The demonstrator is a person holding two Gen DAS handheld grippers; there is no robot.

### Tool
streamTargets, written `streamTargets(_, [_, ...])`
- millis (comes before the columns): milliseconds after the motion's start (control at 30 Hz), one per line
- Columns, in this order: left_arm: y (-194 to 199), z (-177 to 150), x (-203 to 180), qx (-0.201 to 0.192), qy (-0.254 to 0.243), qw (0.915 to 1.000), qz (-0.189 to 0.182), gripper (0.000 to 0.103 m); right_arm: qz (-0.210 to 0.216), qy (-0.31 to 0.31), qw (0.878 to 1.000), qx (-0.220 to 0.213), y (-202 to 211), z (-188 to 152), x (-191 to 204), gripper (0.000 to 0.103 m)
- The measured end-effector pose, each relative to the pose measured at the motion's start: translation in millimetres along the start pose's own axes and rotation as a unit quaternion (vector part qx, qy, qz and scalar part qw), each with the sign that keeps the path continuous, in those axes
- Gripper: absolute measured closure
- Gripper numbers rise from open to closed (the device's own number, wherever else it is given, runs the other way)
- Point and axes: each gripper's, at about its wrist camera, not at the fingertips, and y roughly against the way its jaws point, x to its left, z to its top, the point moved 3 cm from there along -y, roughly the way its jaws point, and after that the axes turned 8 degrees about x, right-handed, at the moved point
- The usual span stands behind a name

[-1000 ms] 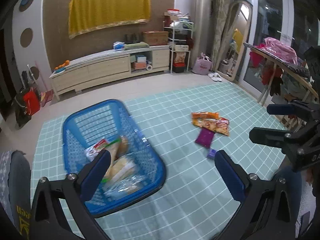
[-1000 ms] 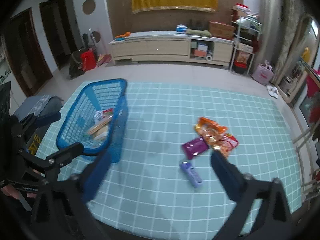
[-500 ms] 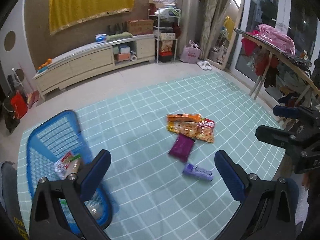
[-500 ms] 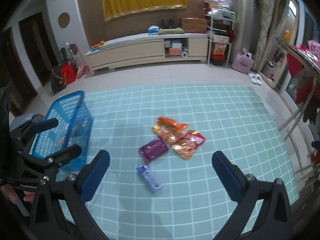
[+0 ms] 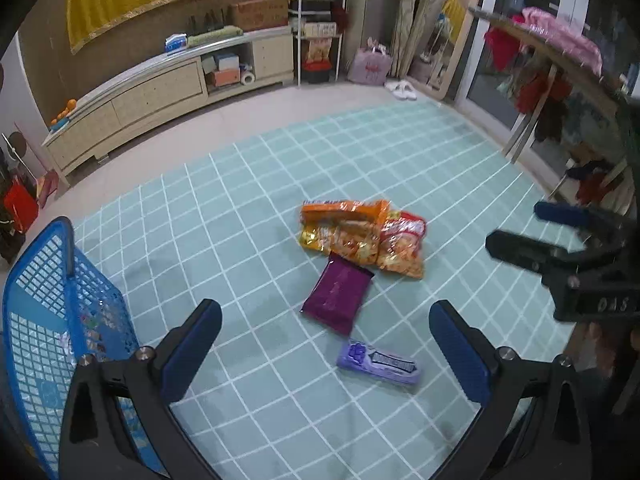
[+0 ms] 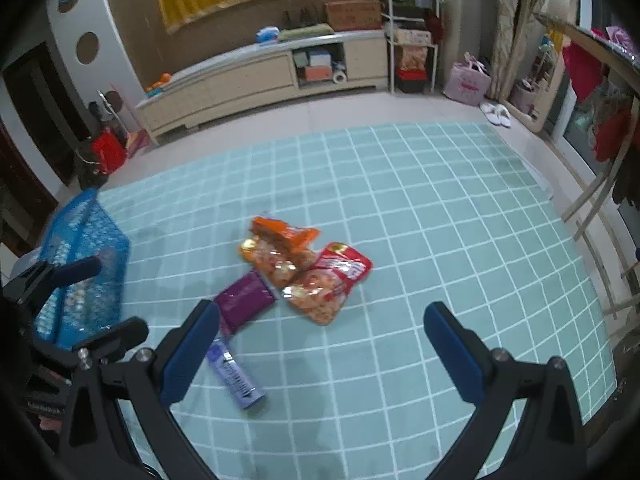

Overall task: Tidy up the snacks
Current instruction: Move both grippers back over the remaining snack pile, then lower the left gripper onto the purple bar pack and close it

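Several snack packs lie on the teal checked mat (image 5: pixel 280 160): an orange bag (image 5: pixel 340 228) (image 6: pixel 280 248), a red bag (image 5: pixel 402 246) (image 6: pixel 328 284), a purple packet (image 5: pixel 338 292) (image 6: pixel 244 300) and a lilac bar (image 5: pixel 378 362) (image 6: pixel 234 372). A blue mesh basket (image 5: pixel 44 320) (image 6: pixel 80 276) with snacks inside stands at the left. My left gripper (image 5: pixel 326 350) hangs open above the purple packet and lilac bar. Open as well, my right gripper (image 6: pixel 320 352) hovers near the red bag, holding nothing. Each gripper shows at the edge of the other's view.
A long low cabinet (image 6: pixel 260 76) runs along the far wall beside a white shelf rack (image 6: pixel 412 40). A wooden rack hung with clothes (image 5: pixel 560 80) stands at the right. Slippers (image 6: pixel 496 114) lie past the mat's far right corner.
Both grippers swung right, from the basket toward the snack pile. The basket slid to the left edge of both views and the snacks now appear nearer. Both stayed open.
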Motion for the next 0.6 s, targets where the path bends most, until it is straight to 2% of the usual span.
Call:
streamTargets(100, [-16, 2, 2, 0.012, -0.001, 0.9999, -0.002, 0.000, -0.039, 0.010, 0.999, 0.010, -15, 8, -3, 0.000])
streamTargets(267, [-37, 8, 7, 0.024, 0.003, 0.9997, -0.007, 0.000, -0.007, 0.000, 1.000, 0.019, -30, 21, -9, 0.000])
streamTargets(467, [-72, 14, -6, 0.057, -0.036, 0.9977, -0.003, 0.000, -0.018, 0.004, 1.000, 0.025, -52, 23, -16, 0.000])
streamTargets(600, [-89, 17, -14, 0.067, -0.063, 0.9957, 0.002, 0.000, -0.009, 0.002, 0.999, 0.036, -61, 21, -20, 0.000])
